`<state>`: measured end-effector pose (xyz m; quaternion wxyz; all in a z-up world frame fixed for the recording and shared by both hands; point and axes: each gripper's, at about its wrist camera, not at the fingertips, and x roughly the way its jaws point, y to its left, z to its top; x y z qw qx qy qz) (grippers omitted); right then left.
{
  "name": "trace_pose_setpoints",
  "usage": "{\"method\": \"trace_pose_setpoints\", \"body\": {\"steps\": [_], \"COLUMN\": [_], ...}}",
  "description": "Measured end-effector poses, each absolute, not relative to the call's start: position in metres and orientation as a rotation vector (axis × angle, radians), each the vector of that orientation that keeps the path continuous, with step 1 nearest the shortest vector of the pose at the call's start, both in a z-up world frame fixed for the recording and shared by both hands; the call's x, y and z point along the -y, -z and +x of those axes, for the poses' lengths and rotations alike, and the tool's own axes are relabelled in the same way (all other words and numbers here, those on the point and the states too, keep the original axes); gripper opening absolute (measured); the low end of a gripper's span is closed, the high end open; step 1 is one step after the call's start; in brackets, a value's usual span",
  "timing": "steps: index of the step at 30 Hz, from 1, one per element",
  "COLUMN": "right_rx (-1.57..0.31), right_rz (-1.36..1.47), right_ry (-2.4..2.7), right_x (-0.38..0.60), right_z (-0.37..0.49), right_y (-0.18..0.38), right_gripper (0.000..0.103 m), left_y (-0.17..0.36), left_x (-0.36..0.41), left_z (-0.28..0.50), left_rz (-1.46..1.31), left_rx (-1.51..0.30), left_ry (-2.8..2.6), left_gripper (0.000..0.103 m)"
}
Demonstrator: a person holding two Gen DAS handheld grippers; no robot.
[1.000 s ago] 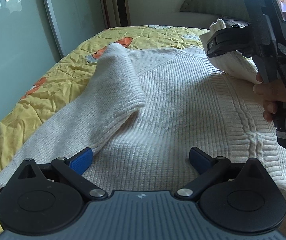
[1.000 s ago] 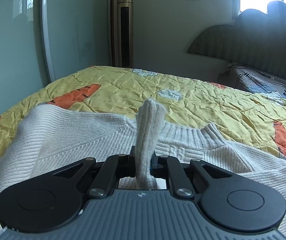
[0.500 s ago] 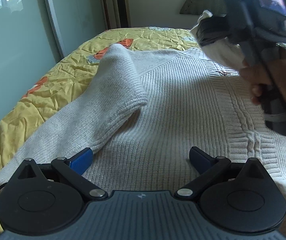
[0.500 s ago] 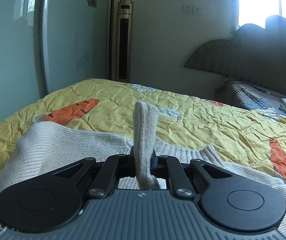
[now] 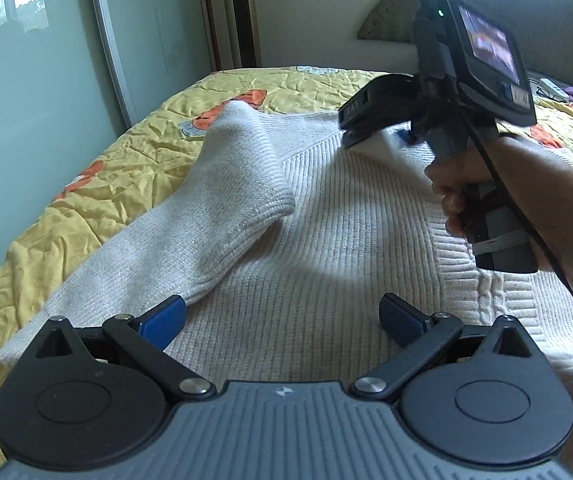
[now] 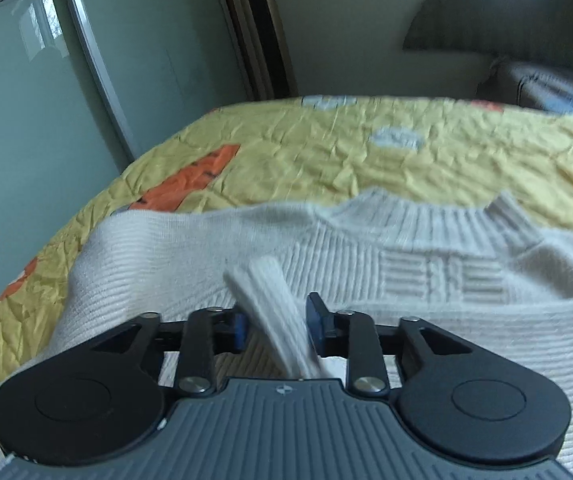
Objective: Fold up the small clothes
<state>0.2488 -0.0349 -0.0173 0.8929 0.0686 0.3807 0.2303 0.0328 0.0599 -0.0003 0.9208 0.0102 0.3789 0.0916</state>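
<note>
We are in a bedroom with pale green sliding glass doors (image 5: 26,128) on the left, a tall gold-trimmed floor unit (image 5: 234,12) in the corner and a dark padded headboard (image 6: 466,16) at the far end; the bed is covered by a yellow quilt (image 5: 98,184) printed with orange carrots. A cream knitted sweater (image 5: 350,236) lies spread on the quilt with its ribbed collar (image 6: 434,216) toward the headboard. Its left sleeve (image 5: 222,216) is folded inward over the body, the cuff end resting on the chest ribbing. Our left hand-held gripper (image 5: 282,320) sits low over the sweater's near part, its blue pads spread wide apart with only flat knit between them and nothing pinched; the left pad is just beside the folded sleeve's edge. Our right hand-held gripper (image 6: 274,328), seen from the left wrist view gripped in a bare hand (image 5: 470,196), hangs above the sweater's upper right part. Its jaws have just been opening: the blue pads now stand apart, and the right sleeve cuff (image 6: 274,312), a narrow band of ribbed cream knit, slants loosely between them, blurred. We cannot tell whether the cuff still brushes one pad. A black cable (image 5: 526,232) trails down from that gripper's handle.
</note>
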Motion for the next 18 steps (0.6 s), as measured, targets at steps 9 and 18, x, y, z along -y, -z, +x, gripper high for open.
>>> {"method": "trace_pose_setpoints", "body": {"steps": [9, 18], "right_rx": [-0.735, -0.698], "right_rz": [0.19, -0.322], "right_ry": [-0.536, -0.558], "right_x": [0.061, 0.004], "right_z": [0.224, 0.193], "right_y": [-0.014, 0.02], "right_gripper": [0.061, 0.062], "left_y": [-0.005, -0.008], "left_x": [-0.068, -0.071], "left_z": [0.024, 0.016], "left_rz": [-0.029, -0.009], "left_rx": [-0.771, -0.766], "left_ry": [-0.189, -0.191], "left_gripper": [0.103, 0.103]}}
